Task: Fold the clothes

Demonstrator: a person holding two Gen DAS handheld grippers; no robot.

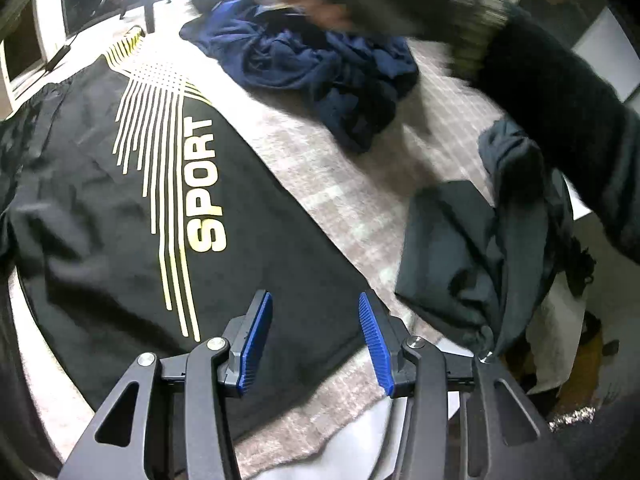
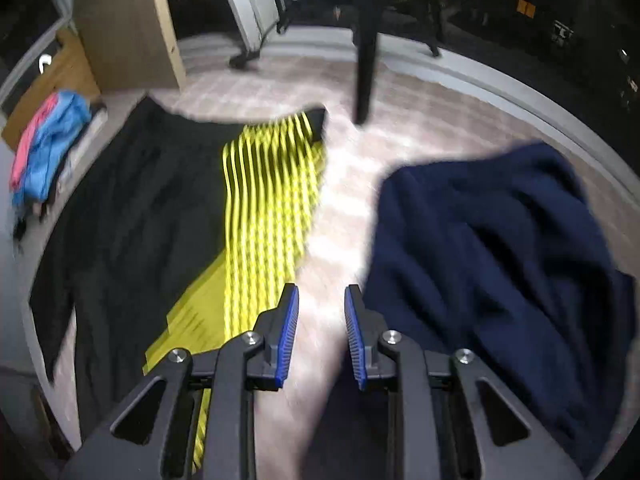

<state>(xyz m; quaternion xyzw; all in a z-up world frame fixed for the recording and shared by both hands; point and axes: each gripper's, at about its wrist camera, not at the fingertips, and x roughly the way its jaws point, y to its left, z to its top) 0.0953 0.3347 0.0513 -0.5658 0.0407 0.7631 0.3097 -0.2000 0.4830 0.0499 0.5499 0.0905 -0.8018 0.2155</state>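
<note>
A black garment with yellow stripes and the word SPORT (image 1: 132, 200) lies spread flat on the pale checked surface; it also shows in the right wrist view (image 2: 160, 216). My left gripper (image 1: 316, 320) is open and empty, hovering over its near edge. My right gripper (image 2: 320, 312) is open and empty above the bare strip between the black garment and a crumpled navy garment (image 2: 492, 256). The navy garment also shows at the back in the left wrist view (image 1: 320, 68). A dark grey garment (image 1: 480, 256) lies bunched at the right.
A person's dark sleeve (image 1: 560, 112) crosses the upper right of the left wrist view. A pink and blue pile (image 2: 48, 148) sits at the far left by a wooden panel (image 2: 128, 24). A black furniture leg (image 2: 368, 48) stands at the back.
</note>
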